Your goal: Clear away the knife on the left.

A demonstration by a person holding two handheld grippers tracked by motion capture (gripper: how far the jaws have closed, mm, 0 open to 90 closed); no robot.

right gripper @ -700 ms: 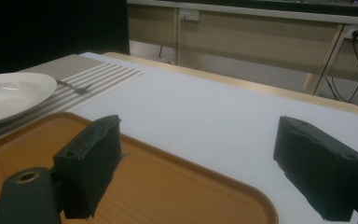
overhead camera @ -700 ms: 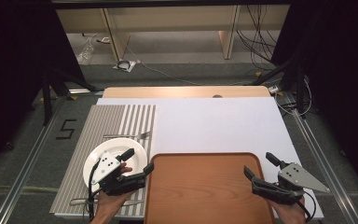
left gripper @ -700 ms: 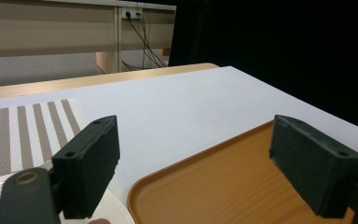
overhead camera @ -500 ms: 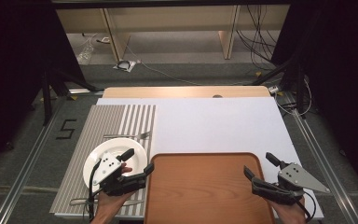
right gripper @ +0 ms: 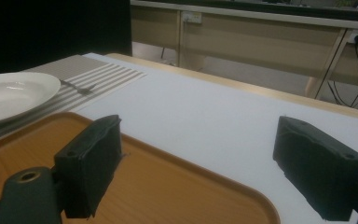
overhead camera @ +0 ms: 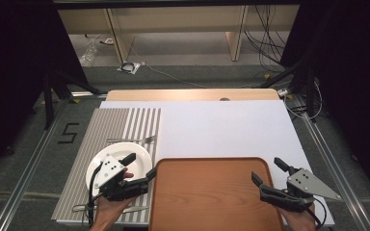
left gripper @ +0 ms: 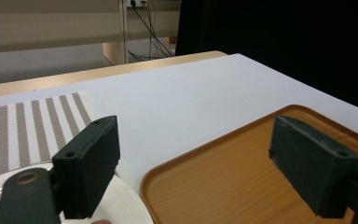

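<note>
The left tongs [overhead camera: 142, 166] are wide open with nothing between them, right at the near-left corner of the brown tray [overhead camera: 207, 192], and the white plate [overhead camera: 125, 153] sits just under and behind them on the striped mat [overhead camera: 120, 122]. The right tongs [overhead camera: 266, 172] are wide open and empty too, at the tray's right edge. So the left hand is much closer to the plate, and the fork [overhead camera: 132, 140] lies sideways just past it.
</note>
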